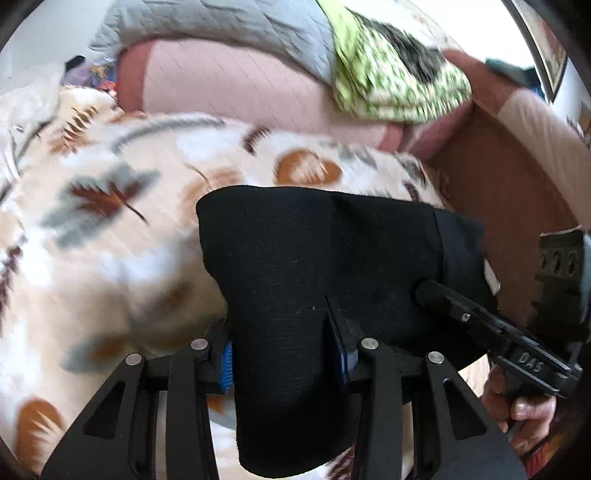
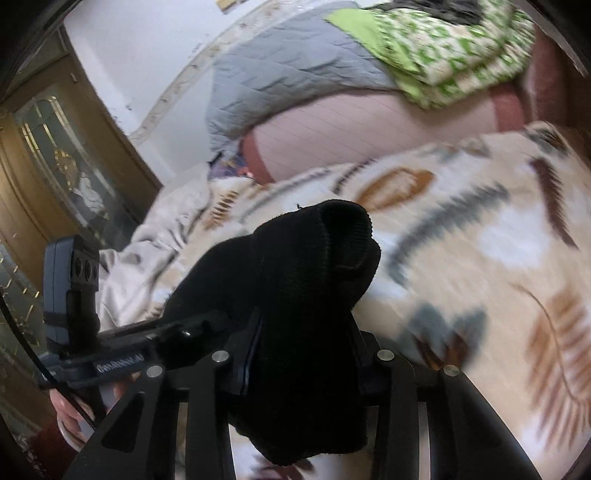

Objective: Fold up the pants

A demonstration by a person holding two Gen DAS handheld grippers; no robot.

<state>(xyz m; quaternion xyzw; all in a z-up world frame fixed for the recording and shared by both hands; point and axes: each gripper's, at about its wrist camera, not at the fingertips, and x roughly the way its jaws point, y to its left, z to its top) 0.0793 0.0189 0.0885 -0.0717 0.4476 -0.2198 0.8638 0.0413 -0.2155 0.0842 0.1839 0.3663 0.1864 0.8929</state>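
Black pants (image 1: 314,266) hang lifted above a leaf-patterned blanket (image 1: 110,206). In the left wrist view my left gripper (image 1: 286,354) is shut on a thick bunch of the black cloth, which fills the gap between its blue pads (image 1: 226,363) and drapes down over them. My right gripper's finger (image 1: 443,295) pokes into the same cloth from the right. In the right wrist view my right gripper (image 2: 303,350) is shut on another bunched part of the pants (image 2: 314,266), with a ribbed hem folded over on top. My left gripper (image 2: 177,332) reaches into the cloth from the left.
A pink quilted cushion (image 1: 229,85), a grey quilt (image 1: 236,26) and a green patterned cloth (image 1: 399,85) lie at the back of the bed. A brown headboard (image 1: 509,177) stands at the right. A wooden cabinet with glass (image 2: 55,155) is at the left; hands (image 1: 517,417) grip the handles.
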